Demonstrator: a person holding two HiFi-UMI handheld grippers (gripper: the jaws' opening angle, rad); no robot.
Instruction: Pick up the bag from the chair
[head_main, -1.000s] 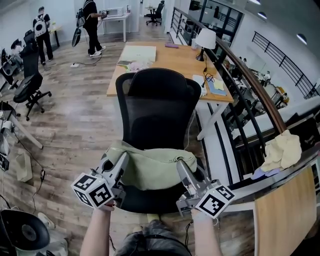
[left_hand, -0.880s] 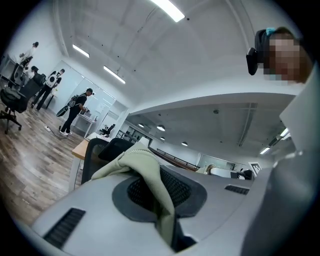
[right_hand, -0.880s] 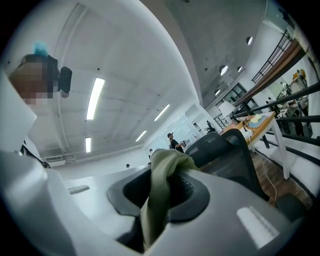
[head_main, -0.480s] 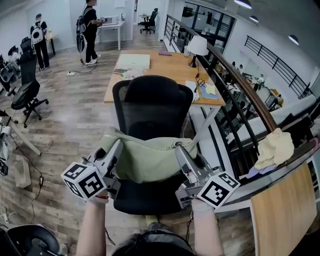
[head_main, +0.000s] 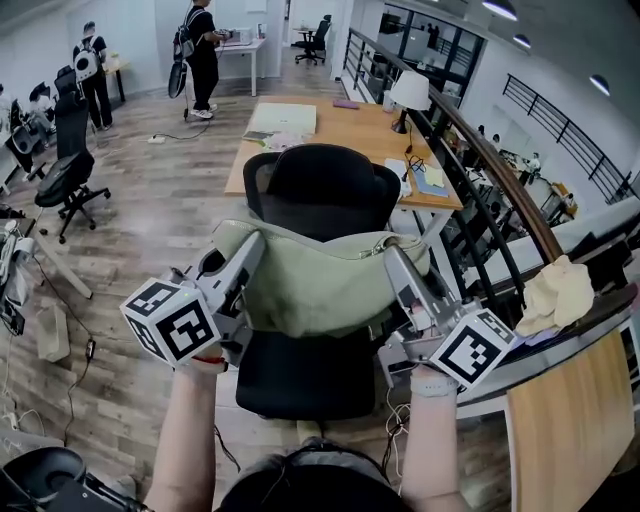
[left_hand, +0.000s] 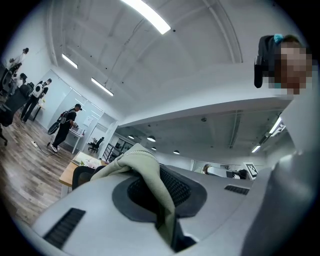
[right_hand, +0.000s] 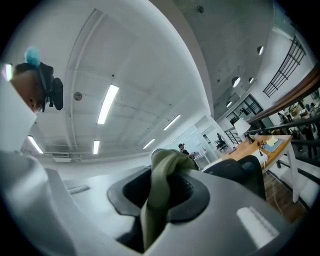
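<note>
A pale green fabric bag hangs in the air above the seat of a black office chair, stretched between both grippers. My left gripper is shut on the bag's left edge; the green cloth runs between its jaws in the left gripper view. My right gripper is shut on the bag's right edge, with the cloth pinched between its jaws in the right gripper view. The bag sags in the middle and hides part of the chair's backrest.
A wooden desk with papers and a white lamp stands behind the chair. A black railing runs along the right. Another black chair stands at the left. People stand far back by a white table.
Both grippers rose with the bag, which has left the chair seat and now hangs in front of the backrest. The seat is now bare.
</note>
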